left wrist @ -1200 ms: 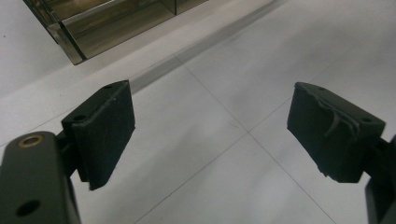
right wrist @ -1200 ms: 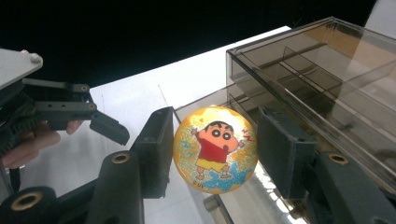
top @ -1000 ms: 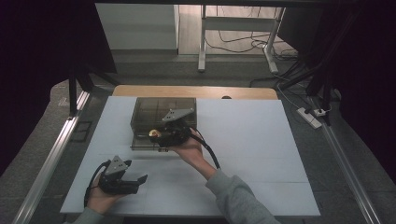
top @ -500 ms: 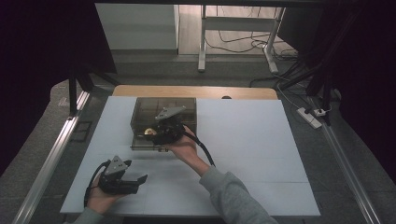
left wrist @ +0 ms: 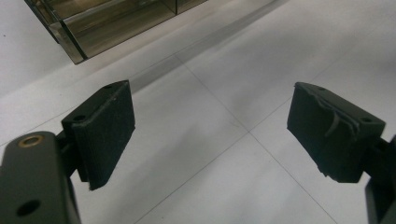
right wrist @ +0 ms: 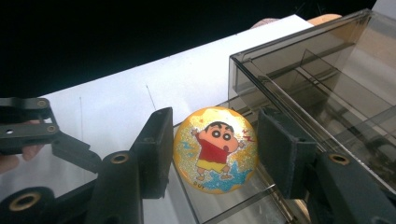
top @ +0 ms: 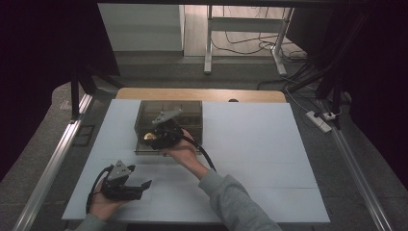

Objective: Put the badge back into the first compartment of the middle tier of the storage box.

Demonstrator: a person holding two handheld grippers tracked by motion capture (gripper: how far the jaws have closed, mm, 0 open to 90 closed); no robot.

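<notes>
Right gripper view shows the right tool [right wrist: 212,151] closed on a round yellow badge [right wrist: 215,149] that has a cartoon boy printed on it. Both black pads touch the rim of the badge, one on its left side and one on its right side, so the badge stands upright between them in the middle of the frame. Behind it and toward the right of the frame is a smoky clear box [right wrist: 322,93] with dividers inside; the badge is over the near corner of this box, but I cannot tell if it touches the box.

From the high view, the right tool [top: 153,137] is at the left front part of the box [top: 190,108], a little left of the centre of the frame, and a bit of the yellow badge [top: 149,136] shows at its tip.

At the lower left of the high view, the left tool [top: 144,184] lies low over the white desk [top: 269,159]. Its jaws are wide apart with nothing between them; the left gripper view shows bare desk [left wrist: 210,116] between the pads [left wrist: 105,133]
</notes>
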